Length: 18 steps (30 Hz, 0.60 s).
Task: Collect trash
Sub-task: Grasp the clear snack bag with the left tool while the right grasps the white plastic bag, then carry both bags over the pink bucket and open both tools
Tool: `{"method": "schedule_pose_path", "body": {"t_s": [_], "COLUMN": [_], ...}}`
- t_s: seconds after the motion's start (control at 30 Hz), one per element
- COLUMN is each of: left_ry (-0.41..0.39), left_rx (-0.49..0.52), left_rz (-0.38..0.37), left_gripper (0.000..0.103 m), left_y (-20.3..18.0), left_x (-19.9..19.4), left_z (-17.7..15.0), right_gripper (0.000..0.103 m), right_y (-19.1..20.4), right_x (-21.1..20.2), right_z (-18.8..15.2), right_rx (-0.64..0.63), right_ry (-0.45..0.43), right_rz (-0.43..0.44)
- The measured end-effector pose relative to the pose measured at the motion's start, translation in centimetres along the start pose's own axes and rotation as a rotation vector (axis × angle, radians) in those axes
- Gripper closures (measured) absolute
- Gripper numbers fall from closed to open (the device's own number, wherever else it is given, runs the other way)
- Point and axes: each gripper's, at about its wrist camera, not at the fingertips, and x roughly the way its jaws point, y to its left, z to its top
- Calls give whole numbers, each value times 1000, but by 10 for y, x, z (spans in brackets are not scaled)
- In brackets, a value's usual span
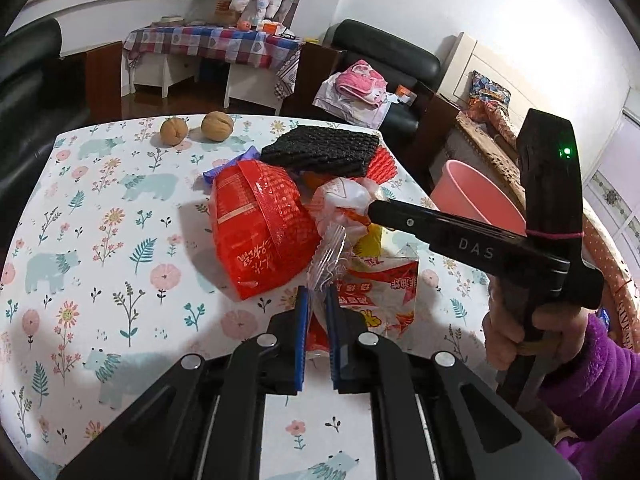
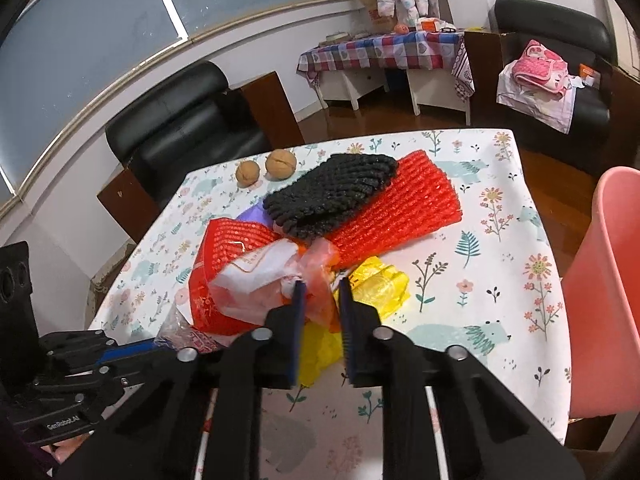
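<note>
Red, yellow and clear plastic wrappers (image 1: 260, 232) heaped mid-surface on floral cloth (image 1: 100, 240), black mesh pad (image 1: 324, 150) on the far side of the heap, two walnuts (image 1: 196, 128) beyond at far left. Left tool (image 1: 318, 300) pressed together on a clear printed wrapper (image 1: 384, 292) at the near edge of the heap. Right tool (image 2: 322, 292) pinching an orange-tinted clear bag (image 2: 320, 276) at its tips. Pink bin (image 2: 604, 288) off the right edge of the surface.
</note>
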Motion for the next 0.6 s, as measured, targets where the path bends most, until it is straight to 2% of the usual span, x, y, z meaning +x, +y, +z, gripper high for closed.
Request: {"method": "schedule_pose_path", "body": {"t_s": [0.3, 0.6], "left_ry": [-31, -76], "left_rx": [15, 34], "left_rz": [1, 0], "left_gripper": [95, 95], "left_y": [-10, -27], "left_x": [-18, -36], "left_z": [-3, -2], "right_gripper": [96, 96], "right_y": [2, 4], "right_x": [-29, -70], "right_z": [-5, -14], "right_rx": [21, 8], "right_ry": [-49, -111], "right_rz": [15, -33]}}
